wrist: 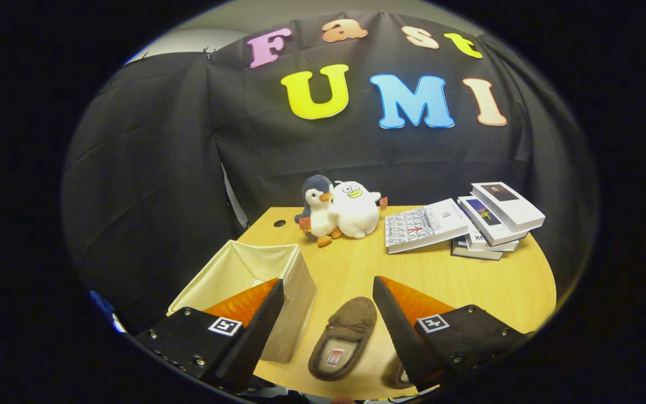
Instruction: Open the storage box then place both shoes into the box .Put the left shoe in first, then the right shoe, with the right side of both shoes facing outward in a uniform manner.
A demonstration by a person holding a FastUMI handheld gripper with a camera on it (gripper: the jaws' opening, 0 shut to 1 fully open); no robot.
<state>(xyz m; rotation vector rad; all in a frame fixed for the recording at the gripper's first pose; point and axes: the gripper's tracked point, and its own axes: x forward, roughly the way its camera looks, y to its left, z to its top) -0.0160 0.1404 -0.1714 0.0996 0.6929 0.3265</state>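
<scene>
The gripper point(328, 294) hangs above the near part of a light wooden desk point(469, 280), its two fingers spread wide apart and holding nothing. Between the fingers, lying flat on the desk, is a brown suede slipper with a pale fleece lining point(344, 338); its toe points away, toward the far side of the desk, and its open heel end is nearest the gripper. A second brown slipper point(396, 375) shows just as a small part beside the first one, mostly hidden behind the right finger, so how it lies cannot be told.

To the left of the first slipper, partly behind the left finger, stands a beige fabric storage box point(244, 269). Its top is open and the pale inside walls show; what is visible of the inside holds no shoe. The box sits close beside the slipper, but whether they touch cannot be told.

Well beyond the fingers, at the far side of the desk, two plush toys lean together: a grey and white penguin point(317, 210) and a white round-bodied bird point(355, 209). To their right lies a loose pile of books point(463, 221), several of them stacked crookedly.
</scene>
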